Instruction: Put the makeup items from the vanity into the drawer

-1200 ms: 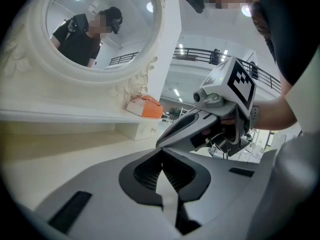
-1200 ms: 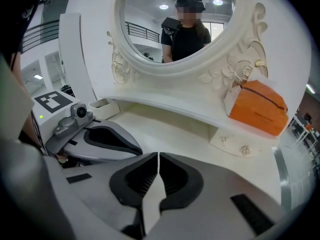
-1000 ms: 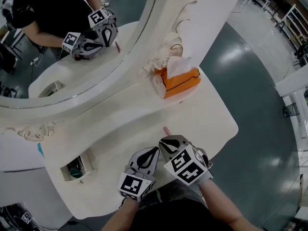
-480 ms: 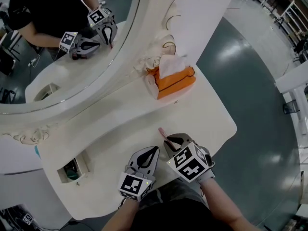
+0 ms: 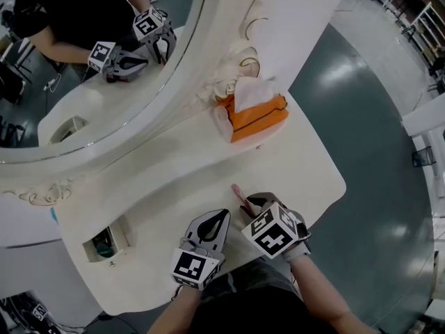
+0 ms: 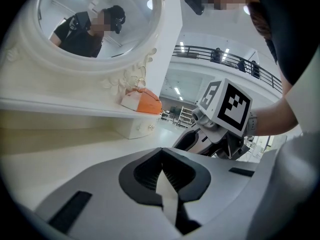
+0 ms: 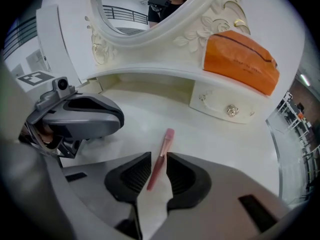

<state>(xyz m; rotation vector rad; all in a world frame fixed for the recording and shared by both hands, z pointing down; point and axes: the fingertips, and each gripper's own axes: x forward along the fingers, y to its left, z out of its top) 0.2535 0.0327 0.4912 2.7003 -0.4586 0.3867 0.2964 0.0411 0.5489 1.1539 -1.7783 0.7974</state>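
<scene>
A slim pink makeup stick point(image 5: 240, 196) point(image 7: 163, 149) lies on the white vanity top point(image 5: 174, 172) near its front edge. My right gripper point(image 5: 251, 204) point(image 7: 158, 158) is low over it with its jaws opening; the stick's near end sits between the pads, which do not press on it. My left gripper point(image 5: 220, 216) point(image 6: 161, 150) rests just to the left, shut and empty. An open drawer point(image 5: 106, 242) at the vanity's left holds something teal.
An orange tissue box point(image 5: 254, 117) point(image 7: 241, 64) stands at the back under the big oval mirror point(image 5: 90, 61). A small closed drawer with a knob point(image 7: 231, 110) sits below the box. The vanity's front edge is right by my grippers.
The right gripper slid forward to the pink stick and its jaws parted around the stick's near end. The left gripper stayed put, shut.
</scene>
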